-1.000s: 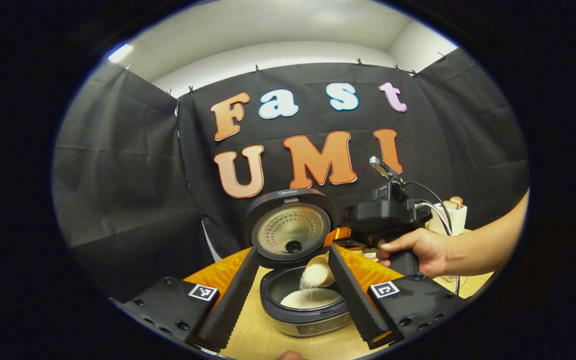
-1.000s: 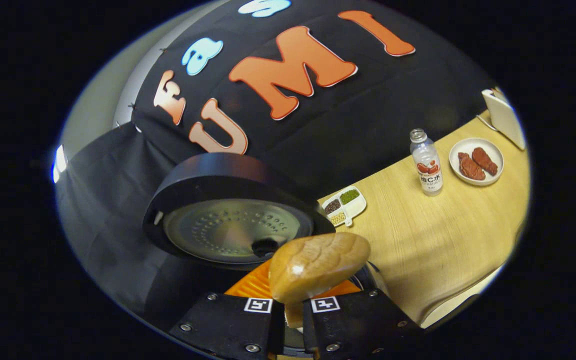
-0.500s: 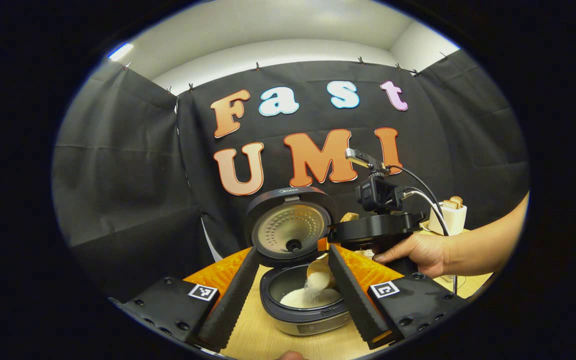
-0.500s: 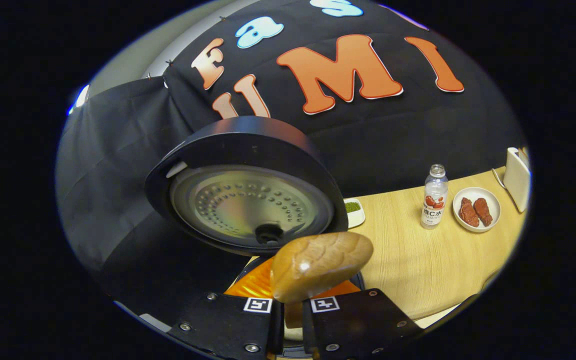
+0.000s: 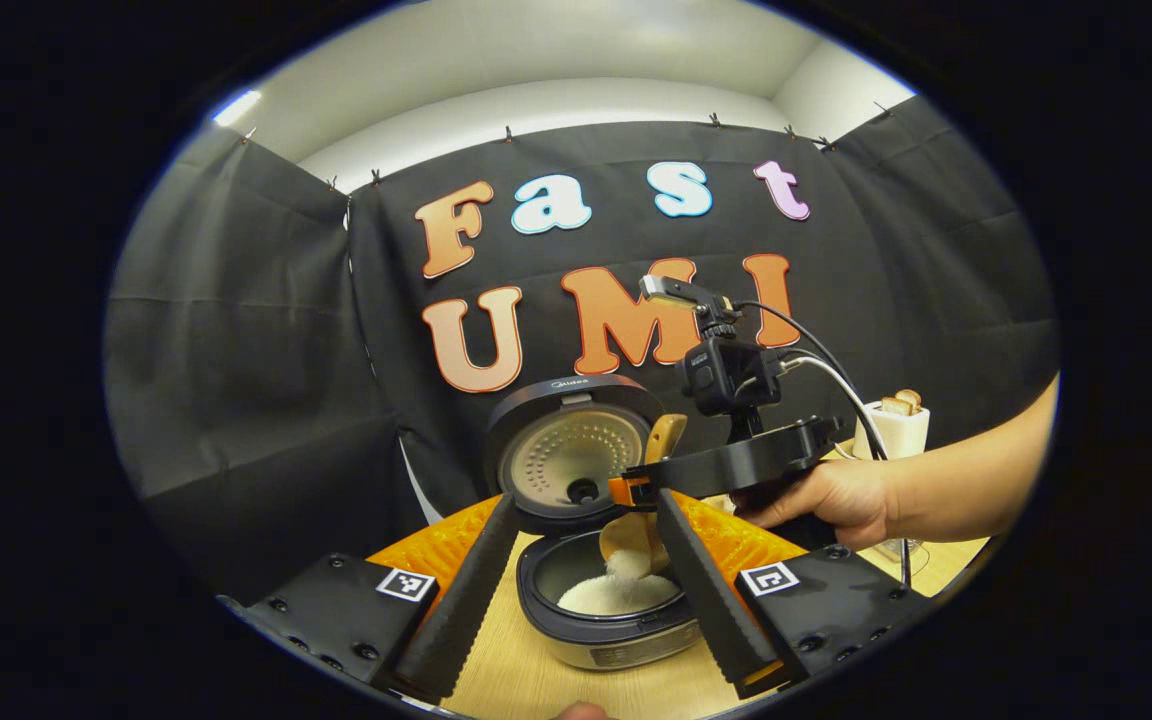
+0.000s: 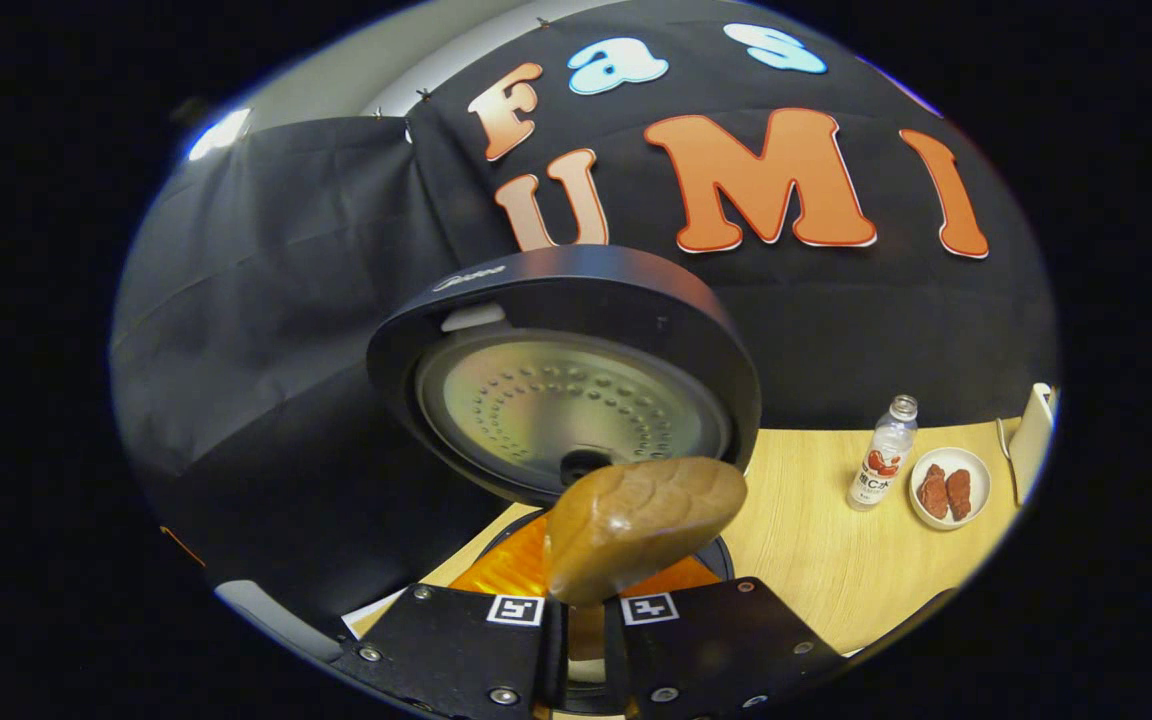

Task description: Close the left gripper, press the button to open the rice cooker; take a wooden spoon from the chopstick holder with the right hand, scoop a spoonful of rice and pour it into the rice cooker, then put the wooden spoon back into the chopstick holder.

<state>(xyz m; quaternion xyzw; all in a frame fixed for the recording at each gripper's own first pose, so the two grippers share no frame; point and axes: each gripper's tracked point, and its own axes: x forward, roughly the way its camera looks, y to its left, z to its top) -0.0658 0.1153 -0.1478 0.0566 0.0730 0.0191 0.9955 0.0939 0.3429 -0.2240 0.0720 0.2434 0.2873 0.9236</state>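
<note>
A light wooden table (image 6: 836,560) fills the lower part of the scene, backed by black cloth walls. On it sits a rice cooker (image 5: 601,610) with its round lid (image 5: 573,450) standing upright and open behind the pot; in the right gripper view the lid's metal underside (image 6: 571,405) looms large and close. White rice (image 5: 618,594) lies heaped in the cooker's inner pot. In the left gripper view, a hand (image 5: 826,497) reaches in from the right holding the right gripper (image 5: 636,488) above the pot, and its fingers are clamped on the handle of a wooden spoon (image 5: 636,535), whose bowl is tipped downward over the pot, touching or just above the rice heap. In the right gripper view the same gripper (image 6: 584,625) shows its two fingers pressed narrow on the spoon's handle, with the back of the spoon's bowl (image 6: 641,520) bulging directly ahead. The left gripper (image 5: 581,590) hangs in front of the cooker with its fingers spread wide, holding nothing, the pot showing between them. Farther right on the table stand a small bottle (image 6: 881,465), a white plate of reddish pieces (image 6: 948,487), and, against the cloth, a white chopstick holder (image 5: 896,428).
</note>
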